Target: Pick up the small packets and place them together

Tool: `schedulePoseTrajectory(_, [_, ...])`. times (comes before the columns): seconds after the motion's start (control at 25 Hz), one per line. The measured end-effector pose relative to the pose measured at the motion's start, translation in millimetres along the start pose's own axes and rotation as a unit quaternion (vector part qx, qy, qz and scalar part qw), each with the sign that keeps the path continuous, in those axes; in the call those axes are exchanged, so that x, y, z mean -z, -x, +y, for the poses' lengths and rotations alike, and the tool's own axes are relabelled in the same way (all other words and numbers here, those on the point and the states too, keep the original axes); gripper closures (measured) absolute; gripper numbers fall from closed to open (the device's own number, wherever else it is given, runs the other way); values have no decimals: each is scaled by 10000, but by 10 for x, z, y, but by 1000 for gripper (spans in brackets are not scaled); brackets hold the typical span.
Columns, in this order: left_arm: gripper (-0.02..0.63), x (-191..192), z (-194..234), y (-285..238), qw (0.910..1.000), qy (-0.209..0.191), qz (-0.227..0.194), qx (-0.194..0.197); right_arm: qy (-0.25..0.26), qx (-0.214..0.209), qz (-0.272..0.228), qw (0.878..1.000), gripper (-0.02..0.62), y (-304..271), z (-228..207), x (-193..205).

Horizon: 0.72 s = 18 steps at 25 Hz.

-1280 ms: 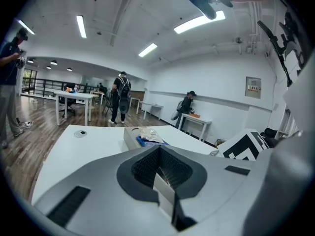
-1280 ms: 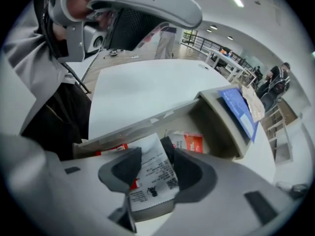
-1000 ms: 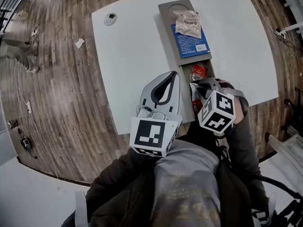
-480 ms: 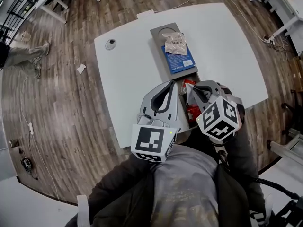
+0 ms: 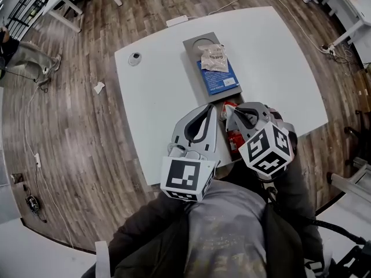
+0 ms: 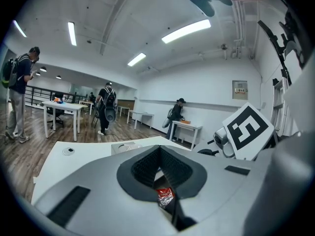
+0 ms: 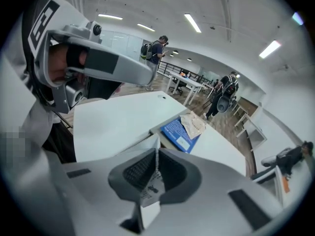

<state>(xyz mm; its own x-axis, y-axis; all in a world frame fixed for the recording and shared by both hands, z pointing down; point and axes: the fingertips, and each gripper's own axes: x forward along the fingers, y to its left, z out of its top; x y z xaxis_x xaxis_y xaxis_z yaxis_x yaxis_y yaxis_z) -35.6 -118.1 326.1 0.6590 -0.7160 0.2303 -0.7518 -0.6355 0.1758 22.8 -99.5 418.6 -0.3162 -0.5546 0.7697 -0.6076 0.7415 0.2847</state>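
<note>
White packet (image 7: 150,190), lower centre, pinched in jaws of right gripper (image 7: 158,150). Left gripper (image 6: 160,148): jaws pressed together, red packet (image 6: 165,195) beyond.

White table (image 5: 156,91), grey tray (image 5: 194,45) — blue packet (image 5: 219,81), red packet (image 6: 165,196), white packet (image 7: 150,190) with black print.

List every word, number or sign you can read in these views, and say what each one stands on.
No text reads clearly in any view.
On the blue packet: a white label, print too small to read.
On the pale packet lying on it: dark print, blurred.
On the white packet in the right claw: dark print, blurred.
On the red packet: print too small.
On the wall sign: too small.
On each marker cube: square patterns only, no words.
</note>
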Motion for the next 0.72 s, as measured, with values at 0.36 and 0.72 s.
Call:
schedulePoseTrajectory(0.36, [603,-68,352,-140,9994,123,-49,-312,-19,168,-472,9987,568,-101,-468,-449])
schedulePoseTrajectory(0.72, [603,-22,889,-262,9950,414,152,-891,161,30,-599,9981,568,-642,-1050,-851])
